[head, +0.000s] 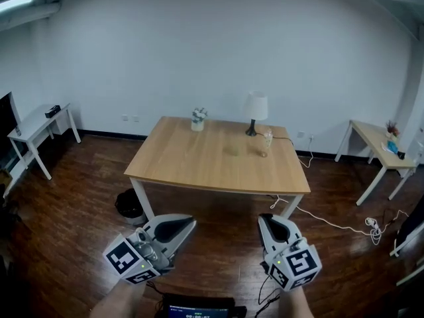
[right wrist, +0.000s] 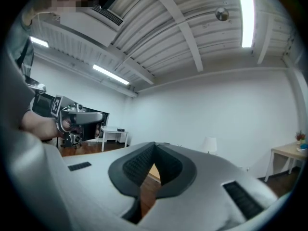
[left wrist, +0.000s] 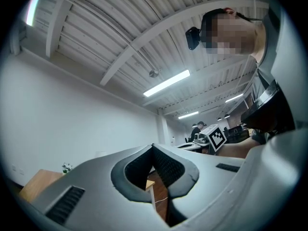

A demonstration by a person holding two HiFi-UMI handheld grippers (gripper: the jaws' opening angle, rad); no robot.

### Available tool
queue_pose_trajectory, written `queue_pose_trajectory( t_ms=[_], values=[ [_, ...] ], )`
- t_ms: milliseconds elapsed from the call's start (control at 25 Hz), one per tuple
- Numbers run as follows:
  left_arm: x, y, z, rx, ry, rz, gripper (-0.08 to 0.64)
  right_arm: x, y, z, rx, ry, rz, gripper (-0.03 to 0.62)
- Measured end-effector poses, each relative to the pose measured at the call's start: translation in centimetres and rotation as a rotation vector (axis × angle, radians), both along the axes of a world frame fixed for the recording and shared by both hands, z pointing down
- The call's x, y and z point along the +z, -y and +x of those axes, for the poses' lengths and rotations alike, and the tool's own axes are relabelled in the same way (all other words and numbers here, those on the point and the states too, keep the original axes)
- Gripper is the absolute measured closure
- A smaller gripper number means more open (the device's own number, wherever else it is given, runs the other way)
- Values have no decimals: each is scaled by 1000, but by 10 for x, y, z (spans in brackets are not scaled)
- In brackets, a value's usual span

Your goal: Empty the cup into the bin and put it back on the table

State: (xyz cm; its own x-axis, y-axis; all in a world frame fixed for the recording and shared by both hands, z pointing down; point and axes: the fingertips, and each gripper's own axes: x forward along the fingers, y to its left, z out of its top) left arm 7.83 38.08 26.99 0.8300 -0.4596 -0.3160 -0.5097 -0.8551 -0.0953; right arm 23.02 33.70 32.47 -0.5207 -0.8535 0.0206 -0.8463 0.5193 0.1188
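Observation:
A small clear cup (head: 264, 147) stands on the wooden table (head: 199, 167), toward its far right, next to a white lamp (head: 256, 111). What is inside the cup cannot be made out from here. A black bin (head: 129, 206) sits on the floor beside the table's front left leg. My left gripper (head: 192, 221) and right gripper (head: 264, 217) are held low in front of the table, well short of it. Both are shut with nothing between the jaws. The jaw tips meet in the left gripper view (left wrist: 153, 146) and in the right gripper view (right wrist: 154, 143).
A small potted plant (head: 199, 118) stands at the table's far edge. A white cable (head: 331, 225) runs over the dark wood floor on the right. White side tables stand at the left wall (head: 36, 128) and the right wall (head: 374, 144). A person (left wrist: 197, 128) is far back in the room.

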Motion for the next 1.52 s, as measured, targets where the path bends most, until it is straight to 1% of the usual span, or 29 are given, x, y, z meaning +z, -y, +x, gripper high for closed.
queue_pose_trajectory(
  t_ms=[120,240,360,560,1080,1520],
  values=[
    [0,4,9,29,8,1,569,0,9,4,2,22,-6,592],
    [0,14,13,42,-4,-4,569,3,18,5,0,13,-21,592],
    [3,35,16,39,-14,-19,569,6,32,8,14,5,-33,592],
    [9,72,17,76,-16,-27,569,10,67,10,44,-7,-41,592],
    [-1,178,-4,100,-24,-14,569,8,167,-12,63,-17,-47,592],
    [-1,251,-19,140,-23,-14,569,8,239,-29,102,-26,-56,592]
  ],
)
